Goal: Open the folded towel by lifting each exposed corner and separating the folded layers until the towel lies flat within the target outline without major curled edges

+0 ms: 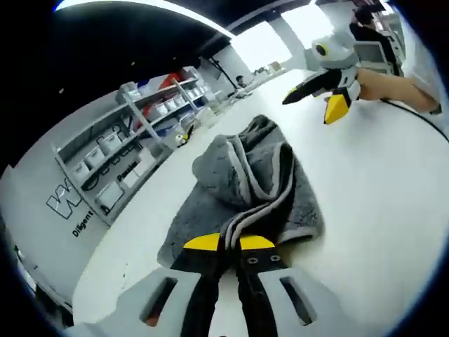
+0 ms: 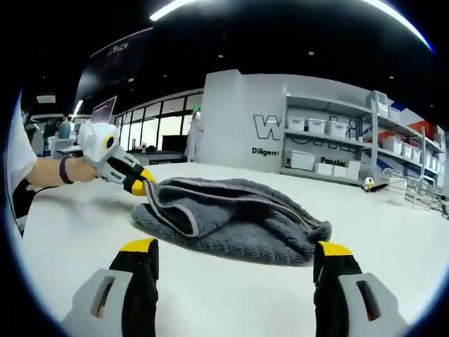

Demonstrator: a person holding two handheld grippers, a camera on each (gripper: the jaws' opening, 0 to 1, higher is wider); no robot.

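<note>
Progress: early, towel [image 1: 245, 189] bunched, folds unopened | my left gripper [image 1: 230, 243] pinched on its near edge | my right gripper [image 2: 235, 256] spread wide, holding nothing, towel just ahead on table [image 2: 393, 217] | left: unfold, flatten.

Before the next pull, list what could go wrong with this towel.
1. The left tongs sit shut on the towel where several trimmed layers stack; they may have pinched more than one layer, so lifting could drag the whole bundle instead of opening it.
2. The right tongs stand open, apart from the towel, so nothing anchors it on the white table; it may slide.
</note>
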